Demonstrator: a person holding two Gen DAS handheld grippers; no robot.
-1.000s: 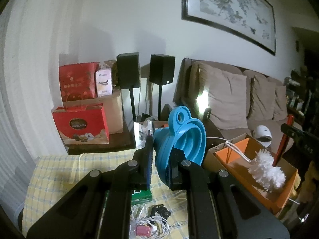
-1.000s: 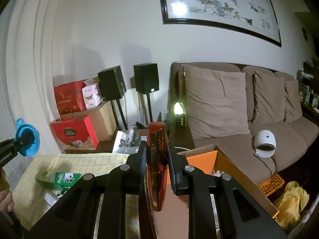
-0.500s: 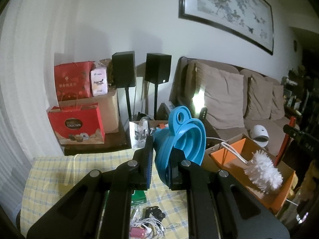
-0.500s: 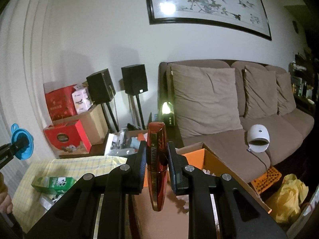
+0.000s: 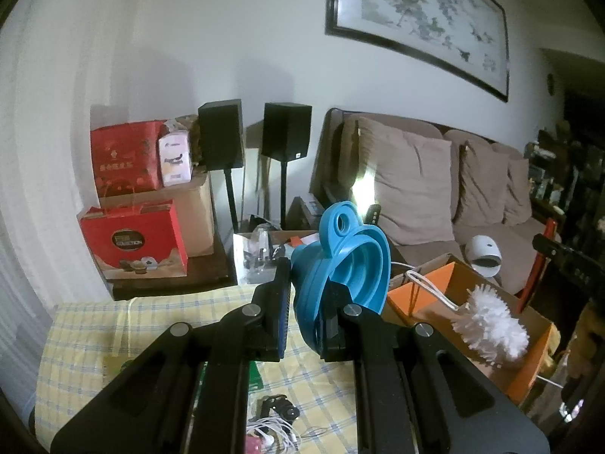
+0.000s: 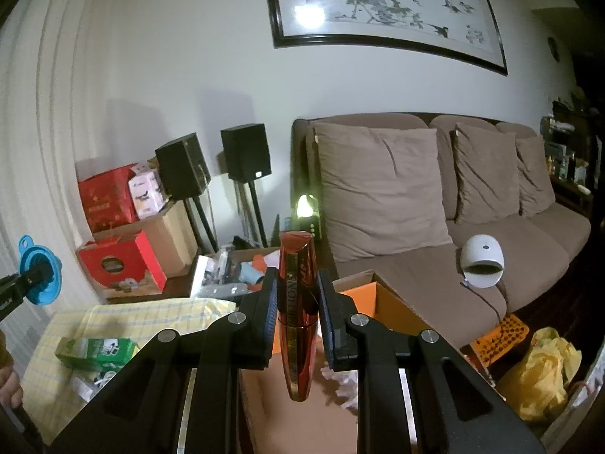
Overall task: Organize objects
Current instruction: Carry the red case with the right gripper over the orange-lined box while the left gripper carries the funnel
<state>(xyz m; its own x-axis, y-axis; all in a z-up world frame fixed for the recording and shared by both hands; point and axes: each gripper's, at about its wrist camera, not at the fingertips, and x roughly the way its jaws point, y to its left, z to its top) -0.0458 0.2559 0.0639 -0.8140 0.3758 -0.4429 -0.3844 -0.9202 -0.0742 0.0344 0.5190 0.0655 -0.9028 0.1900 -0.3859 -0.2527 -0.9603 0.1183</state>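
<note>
L gripper (image 5: 304, 295), centre-bottom of the left wrist view: jaws nearly closed, clamped on the rim of a blue collapsible silicone funnel with a hang-loop (image 5: 342, 265), held up w/ the loop at top. Below it, a yellow checked tablecloth (image 5: 87, 325) w/ tangled white earphones (image 5: 272, 433) at frame bottom. Centre-right: an open cardboard box with orange lining (image 5: 423, 291) holding a white fluffy brush (image 5: 491, 327).

R gripper (image 6: 295, 302), centre-bottom of the right wrist view: jaws narrow, pinching a glossy red mascara tube with gold lettering (image 6: 297, 310), upright, tip pointing down over the same box. Lower left: a green carton (image 6: 94, 352) on the cloth. Mid-left edge: the funnel again. Background right: a brown sofa (image 6: 491, 234) w/ a white domed device (image 6: 484, 261) on the seat.
</note>
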